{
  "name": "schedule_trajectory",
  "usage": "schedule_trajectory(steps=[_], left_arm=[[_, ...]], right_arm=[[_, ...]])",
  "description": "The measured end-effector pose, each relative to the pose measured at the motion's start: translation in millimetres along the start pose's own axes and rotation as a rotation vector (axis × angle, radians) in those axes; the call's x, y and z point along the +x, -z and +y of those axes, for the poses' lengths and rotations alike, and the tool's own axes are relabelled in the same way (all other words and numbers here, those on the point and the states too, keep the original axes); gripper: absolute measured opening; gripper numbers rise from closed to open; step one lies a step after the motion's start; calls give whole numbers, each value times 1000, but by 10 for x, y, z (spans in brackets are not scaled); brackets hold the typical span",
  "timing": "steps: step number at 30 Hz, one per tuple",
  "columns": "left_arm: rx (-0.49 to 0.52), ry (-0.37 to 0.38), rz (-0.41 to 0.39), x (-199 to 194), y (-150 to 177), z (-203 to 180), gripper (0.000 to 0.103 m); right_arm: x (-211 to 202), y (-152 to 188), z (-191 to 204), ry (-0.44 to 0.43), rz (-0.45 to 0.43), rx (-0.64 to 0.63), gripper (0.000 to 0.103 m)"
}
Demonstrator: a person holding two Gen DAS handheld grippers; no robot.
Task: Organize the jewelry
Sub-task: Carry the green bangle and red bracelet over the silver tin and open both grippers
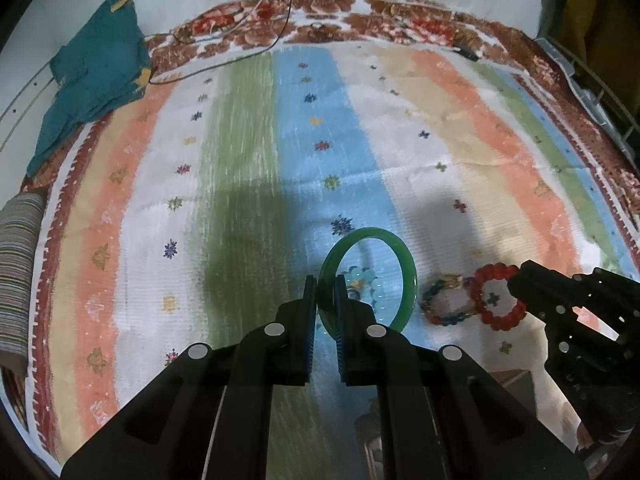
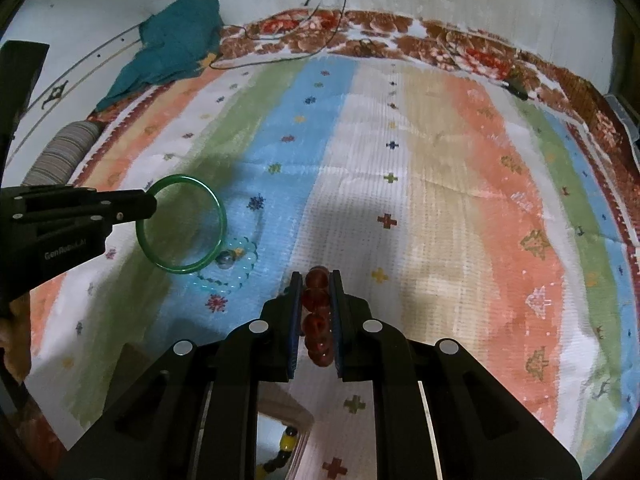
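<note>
My left gripper (image 1: 325,289) is shut on a green bangle (image 1: 400,252) and holds it upright above the striped cloth; it also shows in the right wrist view (image 2: 192,266), held by the left gripper (image 2: 150,204). A pale turquoise bead bracelet (image 2: 236,268) lies under the bangle. My right gripper (image 2: 316,280) is shut on a red bead bracelet (image 2: 316,320), which shows in the left wrist view (image 1: 476,300) at the right gripper's tip (image 1: 516,280). A multicoloured bead bracelet (image 1: 436,312) lies beside it.
A striped, flower-bordered cloth (image 1: 460,128) covers the surface. A teal folded cloth (image 1: 96,76) lies at the far left, with thin cables (image 1: 280,32) at the back. A striped roll (image 1: 16,280) sits at the left edge. Dark and yellow beads (image 2: 286,446) show below my right gripper.
</note>
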State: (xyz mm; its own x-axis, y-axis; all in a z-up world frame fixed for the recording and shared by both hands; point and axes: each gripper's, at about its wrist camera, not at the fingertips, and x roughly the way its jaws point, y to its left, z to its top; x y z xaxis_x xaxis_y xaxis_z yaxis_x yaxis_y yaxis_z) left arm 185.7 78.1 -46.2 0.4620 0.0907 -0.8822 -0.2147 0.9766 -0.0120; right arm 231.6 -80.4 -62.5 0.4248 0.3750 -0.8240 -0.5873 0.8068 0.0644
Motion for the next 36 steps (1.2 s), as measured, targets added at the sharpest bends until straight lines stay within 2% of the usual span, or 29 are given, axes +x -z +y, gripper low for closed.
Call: schedule_trajectory(steps=[5, 15, 20, 36], left_arm=[[-1, 20, -43, -204, 35, -44, 8], [-6, 32, -70, -387, 149, -45, 8], [8, 60, -119, -583, 217, -107, 8], [27, 95, -174, -935, 496, -247, 8]], right_arm=[[-209, 19, 8, -11, -43, 3, 14], [-431, 102, 39, -19, -88, 5, 14], [-586, 146, 88, -30, -117, -5, 14], [-915, 379, 176, -51, -155, -11, 14]])
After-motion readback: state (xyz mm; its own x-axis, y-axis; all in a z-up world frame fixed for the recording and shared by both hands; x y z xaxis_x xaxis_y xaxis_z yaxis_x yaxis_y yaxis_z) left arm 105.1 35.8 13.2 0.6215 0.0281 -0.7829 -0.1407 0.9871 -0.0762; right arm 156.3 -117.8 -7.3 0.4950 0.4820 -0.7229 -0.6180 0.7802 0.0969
